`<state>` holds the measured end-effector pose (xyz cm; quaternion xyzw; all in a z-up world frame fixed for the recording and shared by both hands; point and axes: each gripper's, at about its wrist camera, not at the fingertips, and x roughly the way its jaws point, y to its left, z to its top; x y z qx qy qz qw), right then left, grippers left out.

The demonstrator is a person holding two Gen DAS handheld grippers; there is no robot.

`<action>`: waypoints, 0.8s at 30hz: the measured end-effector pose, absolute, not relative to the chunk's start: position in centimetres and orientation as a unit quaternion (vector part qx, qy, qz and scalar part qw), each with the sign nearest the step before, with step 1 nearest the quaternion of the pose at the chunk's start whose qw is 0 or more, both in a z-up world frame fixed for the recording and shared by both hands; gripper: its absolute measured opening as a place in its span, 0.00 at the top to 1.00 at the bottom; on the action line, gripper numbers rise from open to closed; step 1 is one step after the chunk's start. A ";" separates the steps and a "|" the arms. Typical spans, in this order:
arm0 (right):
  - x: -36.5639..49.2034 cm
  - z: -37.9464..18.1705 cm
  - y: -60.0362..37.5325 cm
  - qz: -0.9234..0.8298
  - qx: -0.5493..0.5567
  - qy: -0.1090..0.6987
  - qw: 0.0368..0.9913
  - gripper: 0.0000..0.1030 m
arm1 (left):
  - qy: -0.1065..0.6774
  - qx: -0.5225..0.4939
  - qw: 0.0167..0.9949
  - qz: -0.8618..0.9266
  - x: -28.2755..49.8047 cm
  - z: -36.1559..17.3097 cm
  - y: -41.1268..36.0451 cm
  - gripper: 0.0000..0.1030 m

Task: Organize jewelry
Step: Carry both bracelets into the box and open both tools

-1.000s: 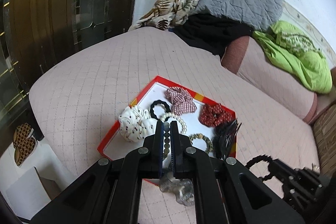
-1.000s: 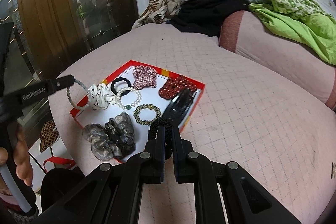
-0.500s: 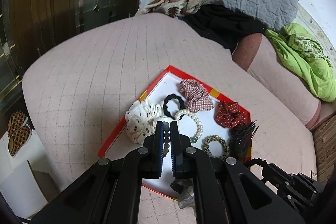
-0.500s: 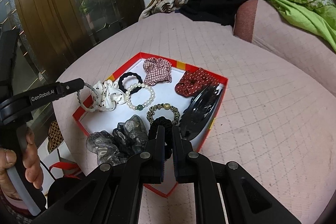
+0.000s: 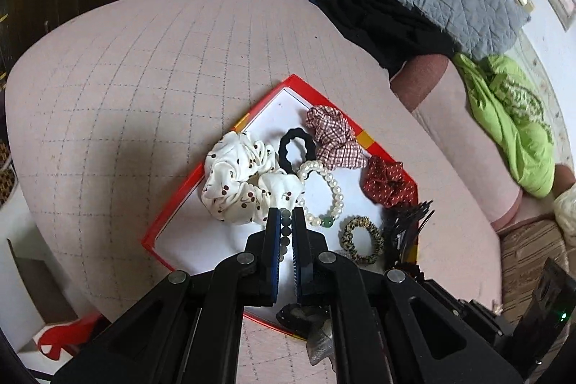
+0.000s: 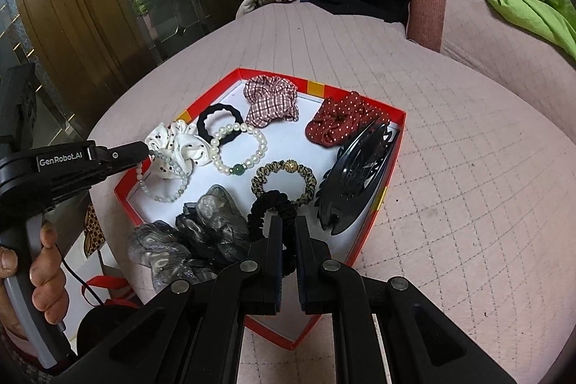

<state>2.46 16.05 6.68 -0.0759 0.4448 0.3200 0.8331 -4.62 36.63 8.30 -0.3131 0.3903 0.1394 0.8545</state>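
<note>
Both grippers sank toward the tray, black scrunchie clamped.

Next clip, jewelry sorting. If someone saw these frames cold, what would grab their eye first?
Most likely the red-rimmed tray on the pink quilted bed, crowded with scrunchies, bracelets and a big black claw clip. Next, the two grippers over it: the left gripper is shut on a pale bead bracelet at the tray's left edge, and the right gripper is shut on a black scrunchie near its front.
</note>
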 end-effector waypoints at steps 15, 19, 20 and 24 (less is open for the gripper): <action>2.9 4.0 17.1 0.299 -0.113 0.452 0.833 0.92 | 0.415 -0.155 0.865 0.235 -3.5 7.3 33.6 0.95; 3.0 3.4 17.5 0.300 -0.116 0.457 0.829 0.92 | 0.412 -0.128 0.867 0.248 -3.4 7.1 33.0 0.94; 3.0 3.2 17.5 0.299 -0.114 0.459 0.829 0.92 | 0.411 -0.123 0.867 0.252 -3.4 7.1 32.9 0.94; 3.2 2.8 17.6 0.299 -0.111 0.461 0.828 0.91 | 0.407 -0.113 0.869 0.260 -3.3 7.0 32.7 0.94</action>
